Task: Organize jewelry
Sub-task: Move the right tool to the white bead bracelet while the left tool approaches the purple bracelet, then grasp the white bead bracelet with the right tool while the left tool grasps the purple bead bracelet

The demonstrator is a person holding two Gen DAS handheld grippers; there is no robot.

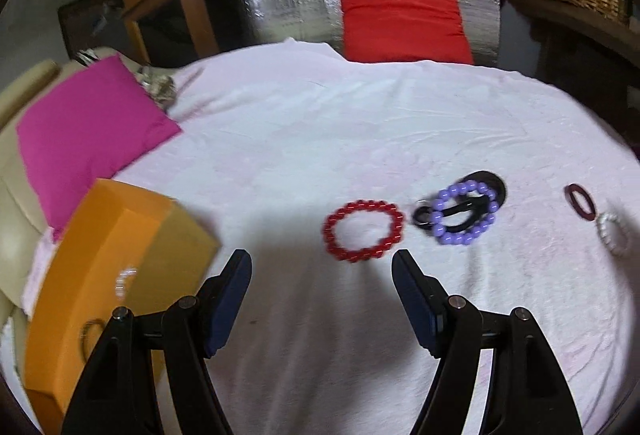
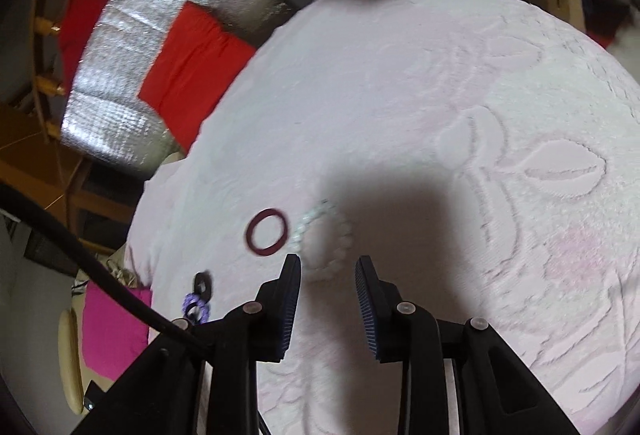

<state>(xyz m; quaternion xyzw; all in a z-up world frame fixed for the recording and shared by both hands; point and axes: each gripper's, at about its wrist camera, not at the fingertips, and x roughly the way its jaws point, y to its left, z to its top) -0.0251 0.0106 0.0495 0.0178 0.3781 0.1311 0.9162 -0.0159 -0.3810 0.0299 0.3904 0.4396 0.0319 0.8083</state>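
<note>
Bracelets lie scattered on the pale pink towel (image 1: 320,123) so each can be taken singly: the red bead bracelet (image 1: 362,230) just beyond the left gripper (image 1: 322,267), whose jaws stand wide and empty, ready to straddle it. The right gripper (image 2: 328,271), jaws narrower and empty, hovers over the white bead bracelet (image 2: 324,239) beside the dark red ring (image 2: 267,232). At near left the orange box (image 1: 112,275) sits open, likely the place for them, with pieces already inside
</note>
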